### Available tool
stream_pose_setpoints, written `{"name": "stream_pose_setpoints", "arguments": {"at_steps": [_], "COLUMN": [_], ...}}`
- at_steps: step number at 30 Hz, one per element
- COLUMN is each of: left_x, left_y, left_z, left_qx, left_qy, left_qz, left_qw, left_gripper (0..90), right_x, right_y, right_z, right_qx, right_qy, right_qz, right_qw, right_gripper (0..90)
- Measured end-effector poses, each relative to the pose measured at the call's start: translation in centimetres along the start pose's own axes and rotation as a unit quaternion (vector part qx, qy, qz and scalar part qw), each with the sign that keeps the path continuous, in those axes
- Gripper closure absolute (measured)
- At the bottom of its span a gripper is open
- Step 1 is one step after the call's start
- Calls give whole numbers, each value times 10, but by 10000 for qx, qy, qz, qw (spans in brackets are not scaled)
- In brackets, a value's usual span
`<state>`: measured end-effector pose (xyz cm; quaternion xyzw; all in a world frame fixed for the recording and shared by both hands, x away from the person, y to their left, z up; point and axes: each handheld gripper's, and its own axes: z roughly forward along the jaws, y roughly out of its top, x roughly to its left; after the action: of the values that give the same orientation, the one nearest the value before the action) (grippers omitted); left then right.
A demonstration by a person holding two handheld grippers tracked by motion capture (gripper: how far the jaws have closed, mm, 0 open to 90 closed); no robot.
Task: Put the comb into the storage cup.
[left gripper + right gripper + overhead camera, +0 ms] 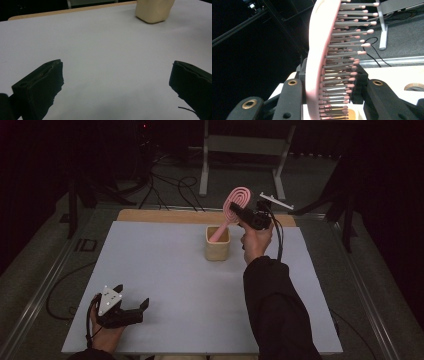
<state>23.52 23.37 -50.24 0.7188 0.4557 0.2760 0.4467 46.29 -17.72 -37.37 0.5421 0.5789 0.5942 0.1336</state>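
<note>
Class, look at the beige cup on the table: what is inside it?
The handle of a pink hairbrush stands slanted in the beige cup; the cup's wall hides the handle's lower end and the cup's bottom.

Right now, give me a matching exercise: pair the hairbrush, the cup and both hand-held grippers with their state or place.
Things:
1. pink hairbrush
2. beige cup
3. left hand-held gripper
4. right hand-held gripper

States or places:
A. open, low at the near edge of the table
B. shut on the brush head
C. stands mid-table, holding a handle
D. handle down in the cup, head clamped

Pairs: 1-D, 2-C, 3-A, 4-B
</note>
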Motion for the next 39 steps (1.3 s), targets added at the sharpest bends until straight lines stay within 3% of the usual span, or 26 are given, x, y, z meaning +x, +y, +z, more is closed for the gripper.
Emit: {"name": "stream_pose_setpoints", "arguments": {"at_steps": [39], "left_x": [0], "left_y": [0], "left_z": [0], "left_qx": [17], "left_qy": [0], "left_qz": [5], "left_qw": [10000], "left_gripper": [1], "right_x": [-1], "right_y": [-26], "right_z": [12], "right_qx": [210], "right_qy": [-113], "right_qz": [-202], "right_qw": [9995], "right_gripper": [634]}}
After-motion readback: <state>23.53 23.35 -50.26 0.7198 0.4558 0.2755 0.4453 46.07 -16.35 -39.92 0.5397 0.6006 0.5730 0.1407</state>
